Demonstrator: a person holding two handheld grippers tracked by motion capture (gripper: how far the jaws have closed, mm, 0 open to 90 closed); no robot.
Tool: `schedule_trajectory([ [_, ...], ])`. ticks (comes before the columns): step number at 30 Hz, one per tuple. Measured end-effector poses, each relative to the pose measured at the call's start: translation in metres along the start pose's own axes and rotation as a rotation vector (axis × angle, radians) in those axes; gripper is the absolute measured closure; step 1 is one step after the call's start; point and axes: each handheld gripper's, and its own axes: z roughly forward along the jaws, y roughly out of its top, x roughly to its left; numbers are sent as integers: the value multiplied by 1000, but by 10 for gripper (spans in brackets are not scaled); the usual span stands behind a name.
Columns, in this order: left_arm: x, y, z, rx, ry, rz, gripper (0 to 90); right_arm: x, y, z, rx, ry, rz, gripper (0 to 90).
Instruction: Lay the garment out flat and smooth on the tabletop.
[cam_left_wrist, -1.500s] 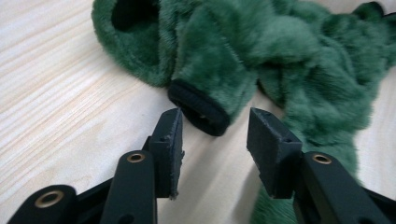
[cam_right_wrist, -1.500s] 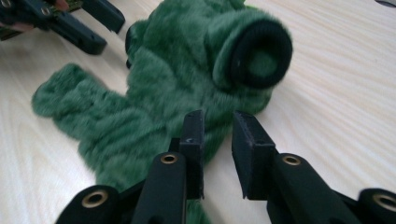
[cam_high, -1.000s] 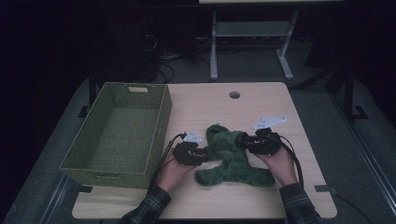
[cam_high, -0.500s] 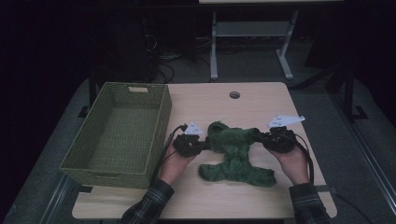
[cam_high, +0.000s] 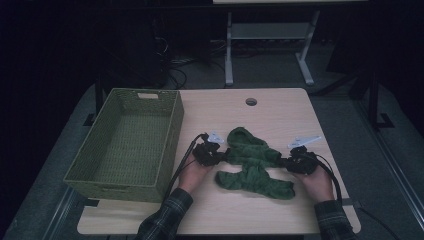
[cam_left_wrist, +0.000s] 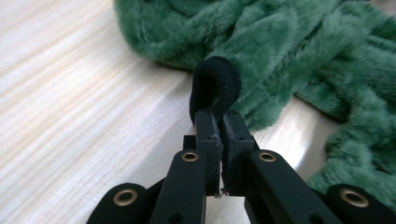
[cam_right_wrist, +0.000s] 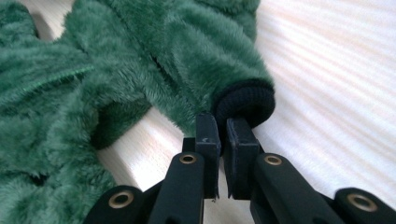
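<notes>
High view: green fleece garment (cam_high: 252, 162) lies on the surface (cam_high: 280, 115) stretched between left tool (cam_high: 216, 154) and right tool (cam_high: 294, 162), basket (cam_high: 127, 142) to its left. Left gripper view: left tool (cam_left_wrist: 219, 122) clamped on a black cuff (cam_left_wrist: 215, 84). Right gripper view: right tool (cam_right_wrist: 224, 128) pinching the other black cuff (cam_right_wrist: 245, 105).

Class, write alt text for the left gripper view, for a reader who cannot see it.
The left gripper, its two black jaws shut, pinches the black ribbed cuff of a fluffy green garment. The garment lies bunched on a pale wooden table, spreading across the top and right of the picture.
</notes>
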Motion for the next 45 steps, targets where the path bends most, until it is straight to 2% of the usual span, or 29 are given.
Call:
schedule_trajectory([
  [3,-1,1,-1,-2,0,8,858,0,0,0,3,-2,2,838],
  [7,-3,4,-14,-35,11,5,760,5,1,-7,6,-22,-22,712],
  [9,-3,6,-24,-58,20,12,706,7,1,-17,-16,-19,-21,688],
  [12,-2,12,-37,-84,33,17,672,8,3,-32,-71,-20,-12,680],
  [16,3,24,-42,-106,56,8,658,7,17,-43,-113,-32,-19,680],
  [19,10,31,-37,-101,70,-2,644,6,36,-43,-130,-39,-41,681],
  [24,25,36,-17,-78,86,-27,630,3,68,-31,-140,-26,-70,682],
  [28,36,37,-1,-68,87,-48,619,-1,87,-13,-137,-4,-80,682],
  [30,40,37,6,-76,83,-72,610,-4,94,-3,-128,13,-78,682],
  [32,45,37,11,-57,85,-72,593,-5,100,9,-113,26,-80,681],
  [36,50,38,20,-56,60,-90,581,-7,109,29,-82,36,-95,681],
  [40,48,39,29,-47,45,-84,581,-9,112,43,-49,65,-90,676],
  [41,48,39,30,-38,45,-71,582,-10,112,46,-45,70,-90,676],
  [42,47,38,32,-41,41,-83,589,-10,112,49,-39,73,-90,673],
  [44,47,38,35,-37,35,-73,600,-11,112,55,-23,86,-101,663],
  [45,46,39,36,-41,30,-81,615,-11,112,58,-13,87,-102,659],
])
